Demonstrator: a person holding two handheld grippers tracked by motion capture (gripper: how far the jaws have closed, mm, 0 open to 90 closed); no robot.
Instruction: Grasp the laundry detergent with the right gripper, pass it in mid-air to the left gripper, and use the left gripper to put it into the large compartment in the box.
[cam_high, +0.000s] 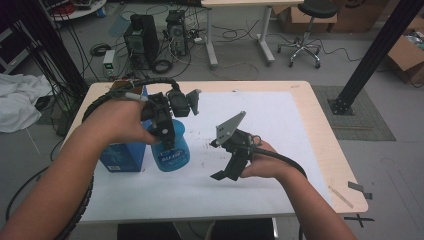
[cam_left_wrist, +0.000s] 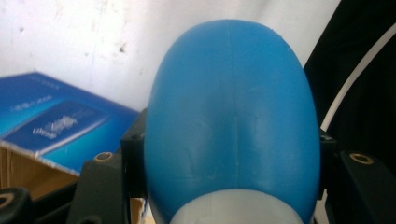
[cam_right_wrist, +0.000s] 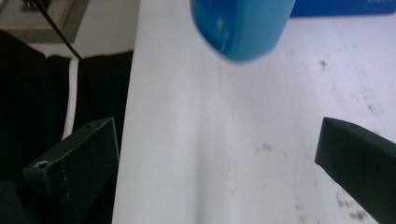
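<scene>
While clamped tight in the left gripper (cam_high: 167, 134), held up off the white mat (cam_high: 280, 130): the blue bottle (cam_high: 172, 150), smooth plastic, likely slippery and light. Best gripped at its narrow top, as now. Just left of it, touching or nearly: a blue box (cam_high: 122, 156), so no swinging that way. Further right, spread wide and holding nothing: the right gripper (cam_high: 227, 172). Lots of bare mat below it.

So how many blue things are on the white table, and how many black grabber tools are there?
Blue bottle: 1, held in the left gripper.
Blue box: 1, standing beside the bottle.
Black grippers: 2, the left one and the right gripper, whose fingers are open with nothing between them.
Total: 4 things, 2 blue and 2 black.
</scene>
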